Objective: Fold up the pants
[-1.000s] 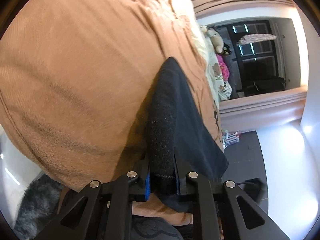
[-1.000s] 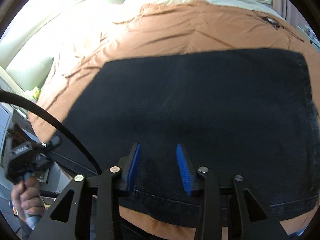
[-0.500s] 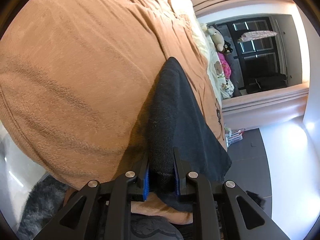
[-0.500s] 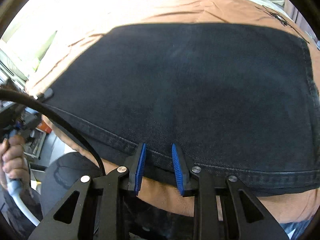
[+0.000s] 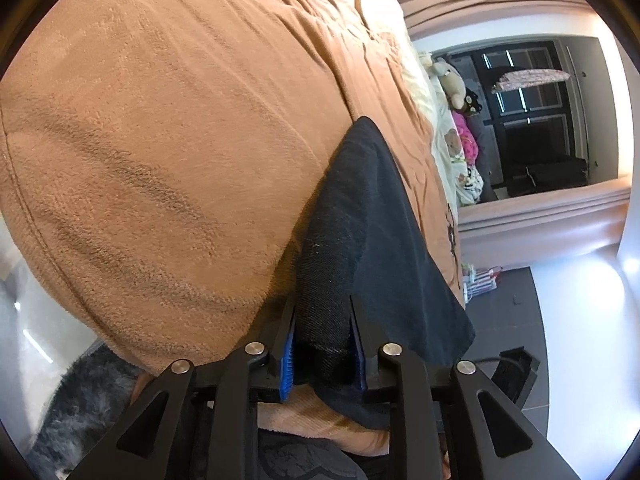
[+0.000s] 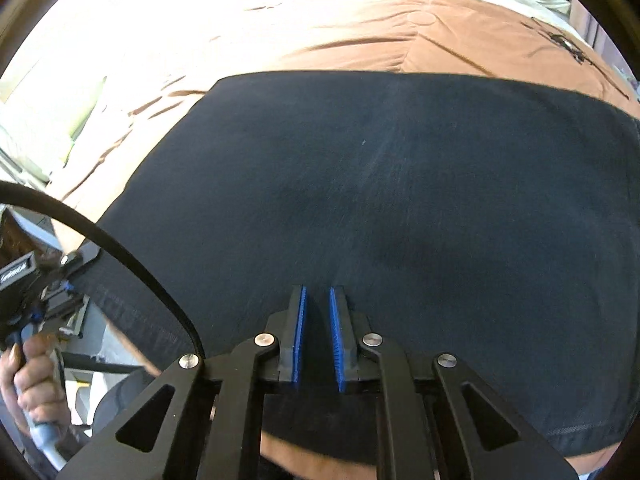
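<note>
Dark denim pants point(image 6: 400, 184) lie spread flat on a brown blanket point(image 6: 440, 28) on a bed. My left gripper point(image 5: 323, 308) is shut on a corner of the pants point(image 5: 360, 216) at the bed's near edge; it also shows at the left of the right wrist view point(image 6: 60, 280). My right gripper point(image 6: 318, 300) is shut on the pants' near hem, with cloth between its blue pads point(image 6: 299, 320).
The brown blanket point(image 5: 180, 140) covers the bed; cream bedding and soft toys point(image 5: 452, 88) lie at the far end. A dark window point(image 5: 540, 120) and pale floor point(image 5: 580, 340) are beyond. A black cable point(image 6: 120, 248) crosses the right wrist view. A grey furry rug point(image 5: 80, 400) lies below.
My right gripper moved forward over the hem and closed from open to shut on the cloth. My left gripper stayed shut on its corner and shifted slightly.
</note>
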Tool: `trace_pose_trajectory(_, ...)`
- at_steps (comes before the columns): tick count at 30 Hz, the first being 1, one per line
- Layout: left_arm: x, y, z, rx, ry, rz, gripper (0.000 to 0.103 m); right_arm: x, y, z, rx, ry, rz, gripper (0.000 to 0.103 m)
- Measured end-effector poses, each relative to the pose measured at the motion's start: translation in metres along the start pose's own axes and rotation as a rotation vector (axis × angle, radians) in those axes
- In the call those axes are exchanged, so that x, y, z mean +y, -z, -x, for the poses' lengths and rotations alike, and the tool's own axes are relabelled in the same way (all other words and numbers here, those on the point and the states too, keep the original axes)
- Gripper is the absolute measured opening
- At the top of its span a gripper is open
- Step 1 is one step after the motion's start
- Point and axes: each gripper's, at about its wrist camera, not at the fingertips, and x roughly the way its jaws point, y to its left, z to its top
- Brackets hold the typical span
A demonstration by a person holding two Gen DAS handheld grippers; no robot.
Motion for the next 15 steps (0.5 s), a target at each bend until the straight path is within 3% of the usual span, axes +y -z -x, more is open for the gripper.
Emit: trace_pose_trajectory(15,0.000,-0.008,-0.016,0.019,-0.040,0.019,0.033,-0.016,-0.049,-0.043,-0.031,0.070,-0.054,0.004)
